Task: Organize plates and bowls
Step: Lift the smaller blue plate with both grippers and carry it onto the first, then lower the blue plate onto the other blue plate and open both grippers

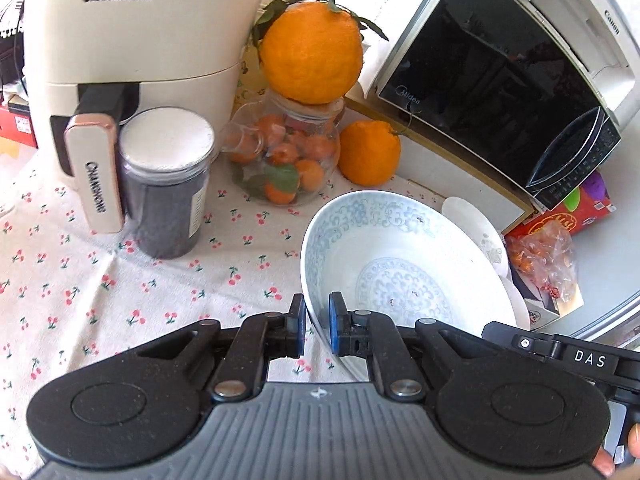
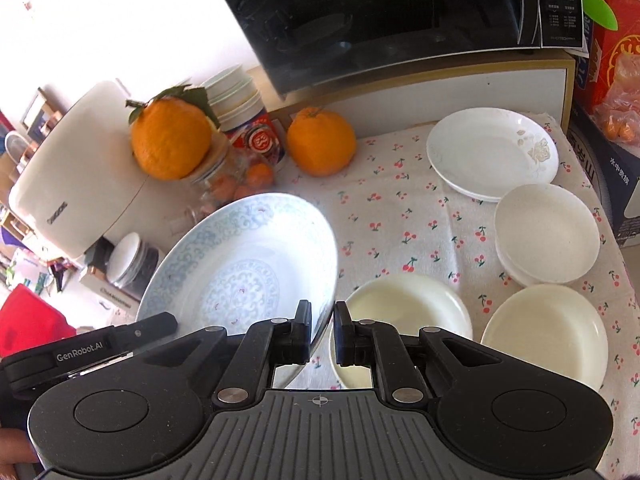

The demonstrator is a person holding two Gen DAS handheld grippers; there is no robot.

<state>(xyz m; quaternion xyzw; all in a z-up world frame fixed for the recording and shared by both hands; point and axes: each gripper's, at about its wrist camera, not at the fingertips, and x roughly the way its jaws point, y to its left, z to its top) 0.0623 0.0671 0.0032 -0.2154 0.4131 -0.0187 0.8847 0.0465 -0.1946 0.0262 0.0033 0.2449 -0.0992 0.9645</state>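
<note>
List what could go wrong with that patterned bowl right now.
1. Both the left gripper and right gripper pinch only the thin rim of the tilted patterned bowl; it might slip.
2. Swinging left, it may knock the orange balanced on the glass jar.

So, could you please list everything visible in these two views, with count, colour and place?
Patterned bowl: one, white with pale blue, tilted, rim gripped on both sides.
Plates: small stack, white, far right by the microwave stand.
Shallow dishes: three spots, cream, right side of the cloth.
Large oranges: two, orange; one atop the glass jar, one beside it.
Glass jar: one, clear, holding small oranges.
Dark jar: one, white lid, beside the air fryer.
Air fryer: one, cream, left.
Microwave: one, black, back.
Tablecloth: white, cherry print.
Left gripper, right gripper: black, each clamped on the bowl's rim.
</note>
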